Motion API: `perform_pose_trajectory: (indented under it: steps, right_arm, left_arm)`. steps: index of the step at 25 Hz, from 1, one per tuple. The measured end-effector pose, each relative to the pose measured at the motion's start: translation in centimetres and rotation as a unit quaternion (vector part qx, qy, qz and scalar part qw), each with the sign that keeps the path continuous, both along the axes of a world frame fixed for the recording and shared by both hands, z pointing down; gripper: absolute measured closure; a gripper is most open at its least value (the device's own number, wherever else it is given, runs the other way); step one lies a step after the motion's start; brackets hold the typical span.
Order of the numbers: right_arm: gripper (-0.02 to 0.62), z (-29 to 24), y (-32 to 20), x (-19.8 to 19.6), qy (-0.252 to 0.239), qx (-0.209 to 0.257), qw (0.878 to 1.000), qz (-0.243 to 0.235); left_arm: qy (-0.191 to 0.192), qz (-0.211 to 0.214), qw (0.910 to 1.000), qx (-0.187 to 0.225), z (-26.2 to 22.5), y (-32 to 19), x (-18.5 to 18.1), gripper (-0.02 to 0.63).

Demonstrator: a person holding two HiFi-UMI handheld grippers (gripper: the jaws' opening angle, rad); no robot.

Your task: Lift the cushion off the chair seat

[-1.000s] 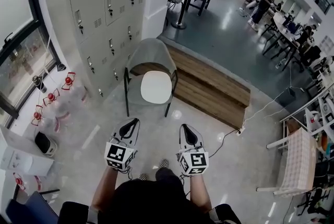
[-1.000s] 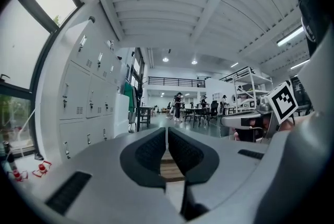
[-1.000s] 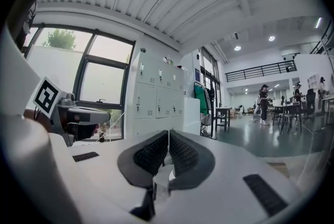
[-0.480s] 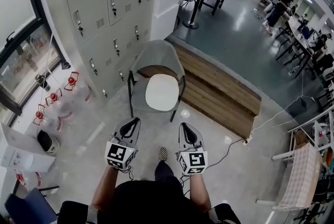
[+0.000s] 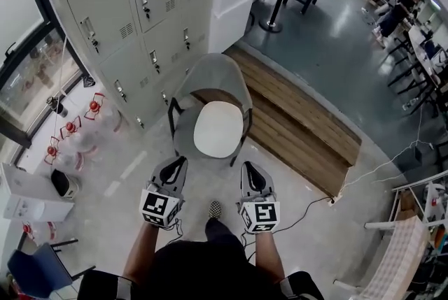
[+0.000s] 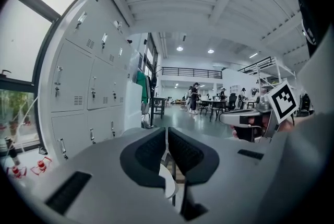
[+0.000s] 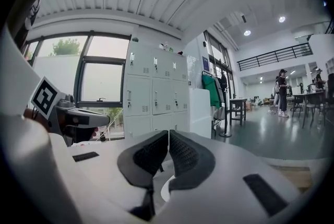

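Note:
A white oval cushion (image 5: 217, 129) lies flat on the seat of a grey shell chair (image 5: 212, 76) with black legs, in the middle of the head view. My left gripper (image 5: 179, 162) and right gripper (image 5: 248, 168) hover side by side just short of the chair's front edge, both shut with nothing held. In the left gripper view the jaws of the left gripper (image 6: 166, 131) meet, and a sliver of the cushion (image 6: 168, 188) shows below them. The right gripper (image 7: 168, 137) is likewise shut, with the cushion's edge (image 7: 166, 192) showing beneath.
Grey lockers (image 5: 119, 5) stand left of and behind the chair. A wooden step (image 5: 301, 120) runs behind and to its right. Red-capped bottles (image 5: 70, 131) sit on the floor at left. A cable (image 5: 315, 201) trails at right. People sit at desks (image 5: 399, 12) far off.
The person has walked toward the chair; it now sits larger and closer to both grippers. Both grippers stay shut and side by side.

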State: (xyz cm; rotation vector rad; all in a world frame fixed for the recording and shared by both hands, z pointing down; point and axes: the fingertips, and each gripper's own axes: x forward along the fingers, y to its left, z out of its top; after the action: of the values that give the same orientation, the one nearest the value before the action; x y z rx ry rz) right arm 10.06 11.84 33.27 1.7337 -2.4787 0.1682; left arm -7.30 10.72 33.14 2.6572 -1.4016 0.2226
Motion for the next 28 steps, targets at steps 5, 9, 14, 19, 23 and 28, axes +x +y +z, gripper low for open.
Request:
perform_pose_trajectory:
  steps: [5,9,14,19,23,28]
  right_arm:
    - [0.565,1.9,-4.6,2.8,-0.004,-0.019,1.0,-0.008]
    - [0.565,3.4,-7.6,4.2,-0.009,-0.032,0.999,-0.02]
    - [0.565,5.4,-10.3,4.6,-0.014,-0.047,0.998,-0.046]
    - [0.565,7.7,-11.9,4.2,-0.011,-0.059,0.997,-0.058]
    - [0.565,10.4,-12.6,4.4,-0.011,-0.08,0.995,-0.057]
    - [0.565,14.6,-14.1,4.9,-0.012,-0.102,0.994,-0.042]
  left_arm:
    - [-0.004,-0.026,0.9994,-0.021,1.8,-4.1,1.8,0.577]
    - [-0.004,-0.046,0.998,-0.043,3.9,-6.5,2.9,0.577]
    - [-0.001,-0.066,0.9956,-0.066,6.3,-8.4,4.0,0.577]
    - [-0.008,-0.071,0.9927,-0.097,9.5,-9.7,4.3,0.577]
    - [-0.012,-0.067,0.9912,-0.113,11.8,-10.9,4.4,0.577]
    - [-0.014,-0.059,0.9892,-0.133,16.0,-13.2,4.2,0.577]
